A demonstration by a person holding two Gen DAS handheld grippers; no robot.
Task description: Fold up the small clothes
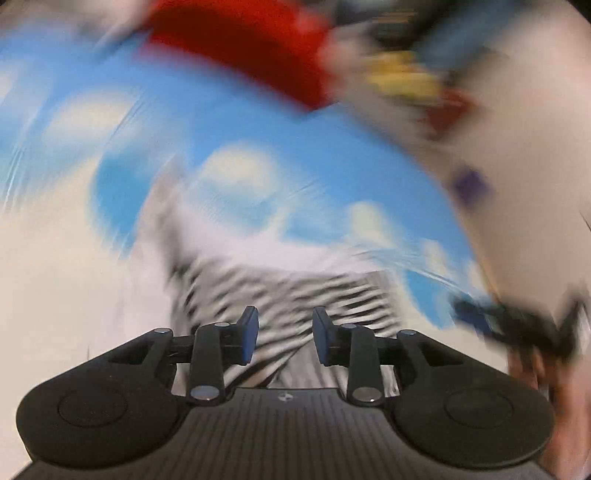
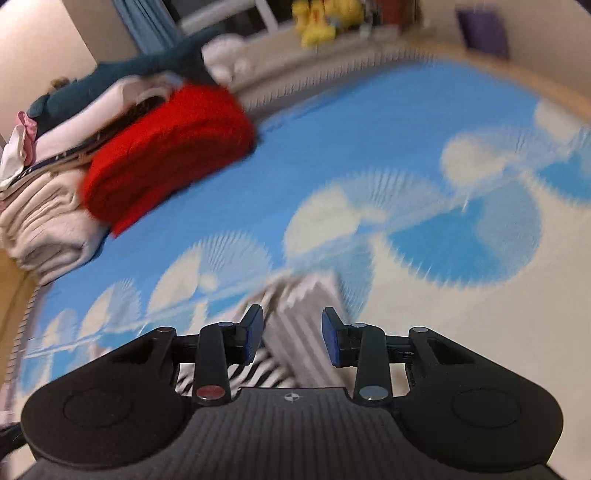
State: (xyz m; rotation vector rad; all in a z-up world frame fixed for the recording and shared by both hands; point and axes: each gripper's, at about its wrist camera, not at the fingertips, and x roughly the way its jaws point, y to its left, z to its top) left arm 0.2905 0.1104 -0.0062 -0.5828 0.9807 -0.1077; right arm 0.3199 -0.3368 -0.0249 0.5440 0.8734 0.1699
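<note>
A black-and-white striped garment (image 1: pixel 280 291) lies on a blue sheet with white clouds (image 1: pixel 258 129). Both views are blurred by motion. My left gripper (image 1: pixel 284 332) is open just above the striped cloth, with its blue pads apart and nothing between them. My right gripper (image 2: pixel 291 339) is open too, over a folded part of the same striped garment (image 2: pixel 306 314). Its pads stand either side of the cloth without closing on it. The other gripper shows as a dark blur at the right edge of the left wrist view (image 1: pixel 517 325).
A folded red garment (image 2: pixel 170 155) lies at the far left of the sheet (image 2: pixel 332 147), next to a pile of white, pink and dark clothes (image 2: pixel 55 155). Yellow soft toys (image 2: pixel 325 18) sit on a shelf behind. A wooden edge (image 2: pixel 517 70) borders the sheet.
</note>
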